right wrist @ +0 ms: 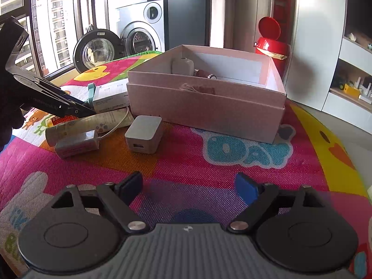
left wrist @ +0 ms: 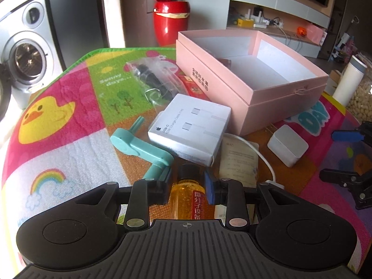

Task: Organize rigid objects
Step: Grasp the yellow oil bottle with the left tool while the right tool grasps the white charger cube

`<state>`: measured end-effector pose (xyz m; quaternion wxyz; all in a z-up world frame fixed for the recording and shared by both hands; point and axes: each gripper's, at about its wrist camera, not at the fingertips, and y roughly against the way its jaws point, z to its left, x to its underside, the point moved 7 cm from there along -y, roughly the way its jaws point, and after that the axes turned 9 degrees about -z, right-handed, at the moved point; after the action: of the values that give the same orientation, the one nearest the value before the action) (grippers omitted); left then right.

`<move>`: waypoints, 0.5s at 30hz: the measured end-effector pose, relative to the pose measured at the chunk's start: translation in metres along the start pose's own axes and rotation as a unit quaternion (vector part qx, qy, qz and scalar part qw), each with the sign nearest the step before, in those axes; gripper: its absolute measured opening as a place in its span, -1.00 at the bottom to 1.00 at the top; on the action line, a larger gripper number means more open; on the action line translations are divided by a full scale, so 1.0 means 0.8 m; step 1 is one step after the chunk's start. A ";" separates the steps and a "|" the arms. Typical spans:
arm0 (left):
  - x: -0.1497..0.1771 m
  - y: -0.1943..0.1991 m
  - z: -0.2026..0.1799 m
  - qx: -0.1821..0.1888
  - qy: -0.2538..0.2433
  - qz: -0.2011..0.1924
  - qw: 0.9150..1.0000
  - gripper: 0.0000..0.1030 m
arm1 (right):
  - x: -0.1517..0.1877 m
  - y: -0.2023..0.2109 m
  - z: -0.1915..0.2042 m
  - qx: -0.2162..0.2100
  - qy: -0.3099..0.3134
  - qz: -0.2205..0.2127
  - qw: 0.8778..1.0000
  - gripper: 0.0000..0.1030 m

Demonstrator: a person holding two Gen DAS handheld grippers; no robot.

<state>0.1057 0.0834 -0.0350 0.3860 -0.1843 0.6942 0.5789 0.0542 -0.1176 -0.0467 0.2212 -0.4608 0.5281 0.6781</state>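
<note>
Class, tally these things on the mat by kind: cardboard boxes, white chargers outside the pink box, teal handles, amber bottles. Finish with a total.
Cardboard boxes: 2 (pink box, white cable box)
White chargers: 2 (cube charger, corded charger)
Teal handles: 1 (teal handle)
Amber bottles: 1 (amber bottle)
Total: 6

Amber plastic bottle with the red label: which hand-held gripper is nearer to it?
Left. The left hand-held gripper has the amber plastic bottle between its fingers, by the neck. The right hand-held gripper hovers open over bare mat, well away.
</note>
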 end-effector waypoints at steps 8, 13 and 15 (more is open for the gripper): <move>0.019 0.022 0.000 -0.004 0.025 -0.035 0.999 -0.37 | -0.003 -0.002 0.001 0.002 -0.003 0.006 1.000 0.70; 0.042 0.062 0.002 -0.004 0.077 -0.094 0.993 -0.37 | -0.029 -0.015 0.021 -0.042 -0.034 0.006 0.999 0.67; 0.048 0.083 0.000 -0.004 0.084 -0.119 0.989 -0.37 | -0.041 -0.027 0.032 -0.039 -0.021 -0.001 0.999 0.57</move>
<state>0.0345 0.1084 -0.0200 0.3915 -0.3153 0.6951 0.5140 0.0767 -0.0805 -0.0294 0.2145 -0.4551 0.4960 0.7077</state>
